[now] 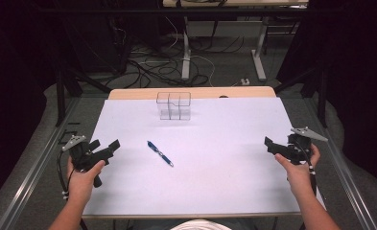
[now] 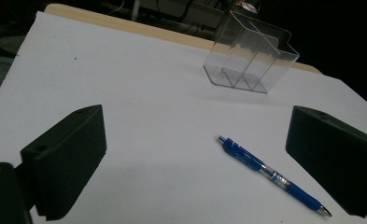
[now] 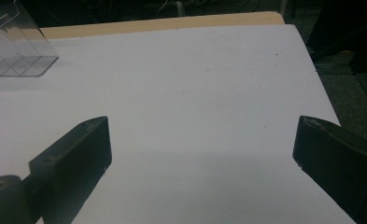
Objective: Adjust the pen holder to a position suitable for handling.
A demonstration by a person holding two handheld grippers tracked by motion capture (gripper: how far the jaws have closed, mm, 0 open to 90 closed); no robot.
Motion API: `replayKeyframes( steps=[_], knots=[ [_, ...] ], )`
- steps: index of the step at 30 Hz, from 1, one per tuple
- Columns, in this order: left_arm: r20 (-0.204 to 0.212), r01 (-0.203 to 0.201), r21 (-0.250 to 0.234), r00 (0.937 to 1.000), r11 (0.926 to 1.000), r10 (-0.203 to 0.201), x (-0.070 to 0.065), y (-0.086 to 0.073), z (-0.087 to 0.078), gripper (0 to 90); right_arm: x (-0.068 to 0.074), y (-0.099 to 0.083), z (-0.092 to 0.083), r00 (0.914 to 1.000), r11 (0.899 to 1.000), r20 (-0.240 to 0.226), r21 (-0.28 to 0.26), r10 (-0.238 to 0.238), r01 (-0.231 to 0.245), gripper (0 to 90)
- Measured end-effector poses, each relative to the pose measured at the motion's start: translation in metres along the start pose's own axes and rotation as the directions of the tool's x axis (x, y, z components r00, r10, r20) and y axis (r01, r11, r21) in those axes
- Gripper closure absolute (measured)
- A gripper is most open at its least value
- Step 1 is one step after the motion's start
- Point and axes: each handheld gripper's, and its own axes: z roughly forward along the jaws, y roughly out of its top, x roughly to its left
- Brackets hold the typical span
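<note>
The pen (image 1: 159, 153) lies flat on the white sheet (image 1: 215, 182), ahead of and to the inner side of the left gripper (image 1: 110, 145), well apart from the right gripper (image 1: 269, 143). It is judged light, stiff and smooth, likely to roll or skid if nudged. Hold is best taken across the blue barrel near its middle, clear of the clear section and metal tip, which points toward the person. Both grippers are held with jaws spread wide and nothing between them. The clear holder (image 1: 174, 105) stands upright beyond the pen, near the far edge of the table (image 1: 191, 92); it is judged light and easily tipped. Open sheet lies all round the pen, so room for approach is ample from either side; the sheet's edges are near each gripper's outer side.
</note>
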Motion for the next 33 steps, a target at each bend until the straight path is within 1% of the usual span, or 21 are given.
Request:
replayKeyframes(
  steps=[1,4,5,6,10,11,12,14,16,17,18,19,20,21,22,24,25,28,30,32,33],
  knots=[
    [-0.001,-0.005,0.003,1.0,1.0,0.005,-0.001,0.002,0.0,6.7,0.0,0.0,0.0,1.0,1.0,-0.002,0.002,0.001,-0.001,4.7],
    [-0.001,0.001,-0.001,1.0,1.0,-0.001,-0.003,0.004,0.002,9.3,0.001,0.0,-0.001,1.0,1.0,-0.006,0.003,-0.001,0.001,5.8],
    [0.0,0.007,-0.002,1.0,1.0,-0.007,-0.006,0.006,0.003,10.4,0.001,0.001,-0.001,0.9999,1.0,-0.008,0.009,-0.011,0.011,5.8],
    [0.003,0.012,-0.007,0.9999,0.9999,-0.012,-0.007,0.006,0.004,11.4,0.002,0.0,-0.001,0.9999,1.0,-0.011,-0.004,-0.002,0.002,5.8],
    [0.004,0.004,-0.003,1.0,1.0,-0.004,-0.012,0.011,0.007,15.1,0.003,0.0,0.0,0.9998,1.0,-0.01,0.0,-0.02,0.02,5.9],
    [0.004,-0.002,-0.006,1.0,1.0,0.002,-0.014,0.013,0.009,15.4,0.003,0.0,0.0,0.9998,1.0,-0.008,-0.002,-0.02,0.02,6.0],
    [0.011,0.004,-0.006,0.9999,1.0,-0.004,-0.016,0.015,0.01,15.4,0.004,-0.001,0.001,0.9998,1.0,-0.014,-0.004,-0.016,0.016,6.3],
    [0.015,0.0,-0.012,0.9999,0.9999,0.0,-0.02,0.02,0.013,15.6,0.005,-0.001,0.002,0.9999,1.0,-0.014,0.004,-0.009,0.009,6.5],
    [0.023,0.006,-0.015,0.9997,0.9999,-0.005,-0.022,0.021,0.014,16.0,0.006,-0.002,0.002,0.9996,1.0,-0.018,0.003,-0.021,0.021,7.1],
    [0.026,-0.001,-0.015,0.9997,0.9999,0.002,-0.026,0.024,0.018,16.2,0.007,-0.001,0.002,0.9994,1.0,-0.021,0.001,-0.029,0.029,8.1],
    [0.031,0.001,-0.014,0.9995,0.9999,-0.001,-0.028,0.025,0.019,16.4,0.008,-0.001,0.001,0.9995,1.0,-0.022,0.002,-0.024,0.024,8.8],
    [0.032,0.0,-0.012,0.9995,0.9999,0.001,-0.03,0.025,0.021,16.5,0.008,-0.001,0.001,0.999,0.999,-0.023,0.005,-0.037,0.038,9.6],
    [0.032,-0.003,-0.01,0.9995,0.9999,0.004,-0.031,0.026,0.022,16.8,0.009,-0.001,0.001,0.999,0.999,-0.027,-0.004,-0.036,0.036,11.0],
    [0.032,-0.003,-0.016,0.9995,0.9999,0.003,-0.033,0.026,0.023,17.0,0.009,0.0,0.002,0.9981,0.999,-0.03,-0.001,-0.054,0.054,13.7],
    [0.033,-0.006,-0.013,0.9994,0.9999,0.006,-0.034,0.026,0.024,17.3,0.01,0.001,0.002,0.9976,0.998,-0.034,-0.005,-0.061,0.061,15.1],
    [0.036,-0.009,-0.012,0.9993,0.9999,0.01,-0.035,0.026,0.025,17.3,0.014,0.003,0.004,0.9958,0.997,-0.045,-0.003,-0.081,0.08,15.5],
    [0.04,-0.008,-0.012,0.9992,0.9999,0.008,-0.035,0.026,0.025,17.3,0.016,0.005,0.005,0.9929,0.995,-0.062,0.002,-0.101,0.102,16.2],
    [0.047,-0.012,-0.012,0.9988,0.9999,0.013,-0.035,0.025,0.026,17.3,0.026,0.012,0.009,0.982,0.985,-0.082,0.011,-0.17,0.172,20.9],
    [0.057,-0.005,-0.014,0.9984,0.9999,0.005,-0.035,0.024,0.027,16.9,0.034,0.018,0.013,0.9693,0.975,-0.111,0.018,-0.219,0.223,24.4],
    [0.06,-0.009,-0.012,0.9982,0.9999,0.009,-0.034,0.023,0.026,15.8,0.042,0.024,0.017,0.9579,0.966,-0.131,0.005,-0.255,0.258,27.0],
    [0.064,-0.001,-0.012,0.998,0.9999,0.002,-0.035,0.022,0.026,15.6,0.047,0.027,0.019,0.9531,0.963,-0.142,0.0,-0.267,0.27,28.3]
  ],
)
